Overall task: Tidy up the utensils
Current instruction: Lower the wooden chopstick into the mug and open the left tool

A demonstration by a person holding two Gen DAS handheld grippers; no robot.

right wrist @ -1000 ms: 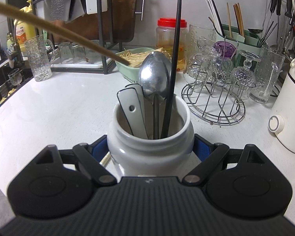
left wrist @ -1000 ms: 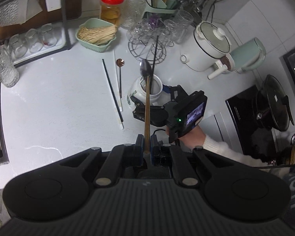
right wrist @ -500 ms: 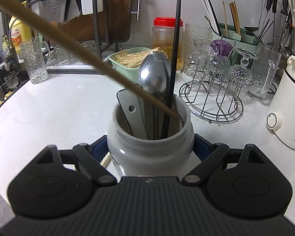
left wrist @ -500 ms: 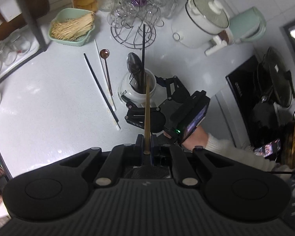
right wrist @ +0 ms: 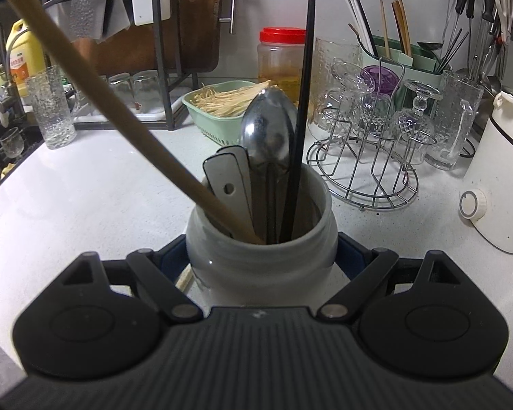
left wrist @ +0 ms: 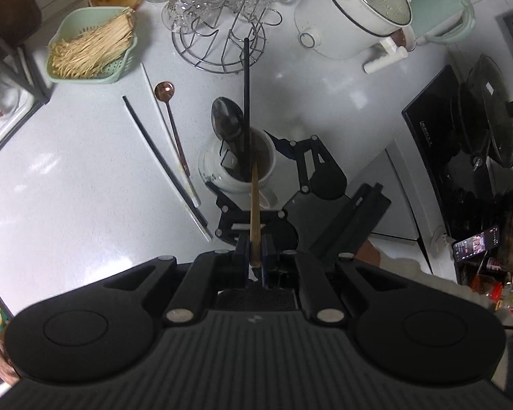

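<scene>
Chopstick (left wrist: pixel 254 215) clenched in our left tool (left wrist: pixel 255 256), tip inside the jar (right wrist: pixel 261 256) that our right tool (right wrist: pixel 261 259) grips on the desk (left wrist: pixel 85 188).

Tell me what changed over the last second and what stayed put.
The left gripper, shut on the wooden chopstick, came down over the jar. The chopstick's tip, earlier in the air above and behind the jar, now sits inside it beside the spoon and black chopstick. Unchanged: the right gripper clamped on the jar, and the loose utensils on the counter.
</scene>
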